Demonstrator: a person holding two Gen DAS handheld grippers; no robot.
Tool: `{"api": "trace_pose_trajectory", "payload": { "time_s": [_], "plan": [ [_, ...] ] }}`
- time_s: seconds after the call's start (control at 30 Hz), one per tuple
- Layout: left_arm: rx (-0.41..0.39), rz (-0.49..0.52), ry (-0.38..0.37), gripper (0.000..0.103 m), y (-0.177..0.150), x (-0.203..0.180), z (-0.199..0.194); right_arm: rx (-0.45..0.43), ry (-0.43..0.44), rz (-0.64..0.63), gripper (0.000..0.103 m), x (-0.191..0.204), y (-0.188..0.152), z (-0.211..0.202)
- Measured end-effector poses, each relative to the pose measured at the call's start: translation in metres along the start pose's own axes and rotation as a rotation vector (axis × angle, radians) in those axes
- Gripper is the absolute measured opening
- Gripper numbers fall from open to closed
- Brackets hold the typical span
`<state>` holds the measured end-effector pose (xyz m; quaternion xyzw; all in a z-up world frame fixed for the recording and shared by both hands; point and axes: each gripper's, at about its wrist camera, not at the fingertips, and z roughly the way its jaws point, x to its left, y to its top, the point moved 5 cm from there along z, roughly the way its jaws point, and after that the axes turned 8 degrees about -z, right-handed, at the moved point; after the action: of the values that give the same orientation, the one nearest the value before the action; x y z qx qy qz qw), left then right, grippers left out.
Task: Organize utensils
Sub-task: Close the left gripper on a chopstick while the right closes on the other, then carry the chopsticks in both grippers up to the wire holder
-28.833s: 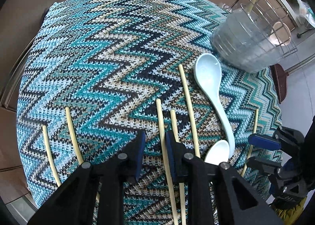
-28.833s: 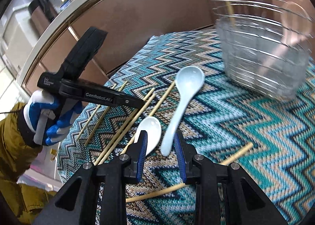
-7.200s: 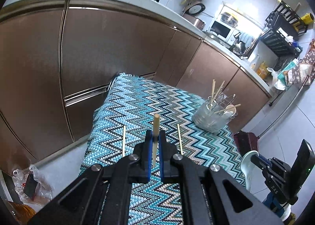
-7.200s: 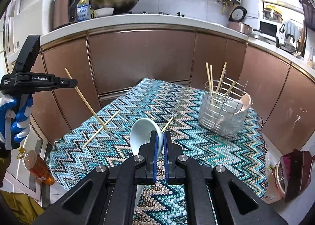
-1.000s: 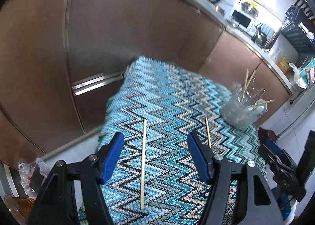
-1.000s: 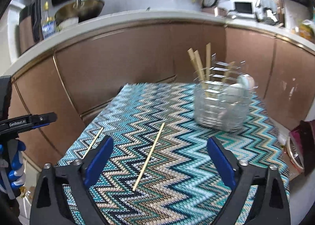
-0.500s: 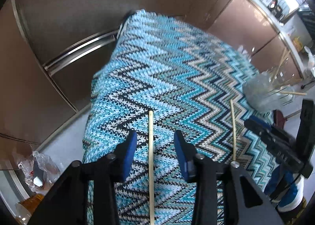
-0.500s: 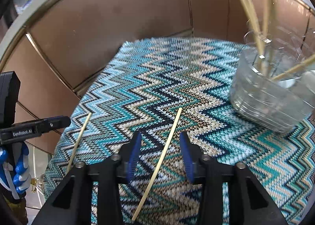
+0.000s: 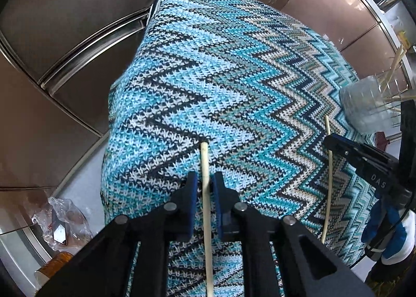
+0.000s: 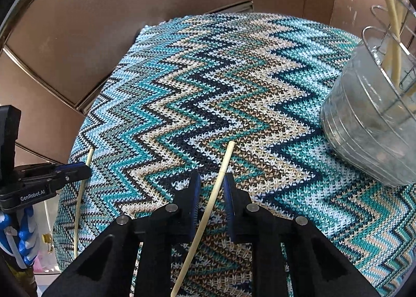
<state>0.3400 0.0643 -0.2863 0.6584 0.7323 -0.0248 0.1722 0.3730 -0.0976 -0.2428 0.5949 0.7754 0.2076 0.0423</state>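
Teal, cream and navy zigzag knit cloth (image 9: 234, 68) covers the whole table top, its coarse stitches giving a bumpy, ribbed surface that curves away under the fisheye lens. On it lie two pale, thin, round bamboo chopsticks, well apart. The left chopstick (image 9: 205, 180) runs straight between the blue-padded black fingers of the left gripper (image 9: 204, 190); the jaws are closing around it, with a thin gap visible on each side, so the pads do not yet press it. The right chopstick (image 10: 221, 174) lies at a slant between the fingers of the right gripper (image 10: 211, 190), whose jaws are likewise closing with a little space left either side of the stick. Both grippers point steeply down at the cloth.

In the right wrist view the other black tool shows at the left edge, held by a blue and white gloved hand (image 10: 23, 234). At the far right of the table stands a clear ribbed plastic holder with a wire rack (image 10: 371, 125), and more pale chopsticks (image 10: 392, 26) stick upright out of it. Nothing lies between either gripper and its stick.

Behind the table run smooth, matt brown cabinet fronts (image 10: 130, 11) with metal trim strips. Beside the table, on the pale floor, sits a crumpled clear plastic bag (image 9: 62, 224).
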Motion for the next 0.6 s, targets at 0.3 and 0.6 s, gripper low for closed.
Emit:
{"api": "trace_pose_trajectory", "payload": {
  "time_s": [0.3,0.6],
  "plan": [
    [-0.021,0.012,0.052,0.005,0.001,-0.006,0.003,0.017,-0.006,-0.003,0.009,-0.001,0.001,0.005],
    [-0.103,0.001,0.037,0.005,-0.007,-0.009,-0.018,-0.051,0.023,-0.015,0.005,0.009,-0.011,-0.023]
  ]
}}
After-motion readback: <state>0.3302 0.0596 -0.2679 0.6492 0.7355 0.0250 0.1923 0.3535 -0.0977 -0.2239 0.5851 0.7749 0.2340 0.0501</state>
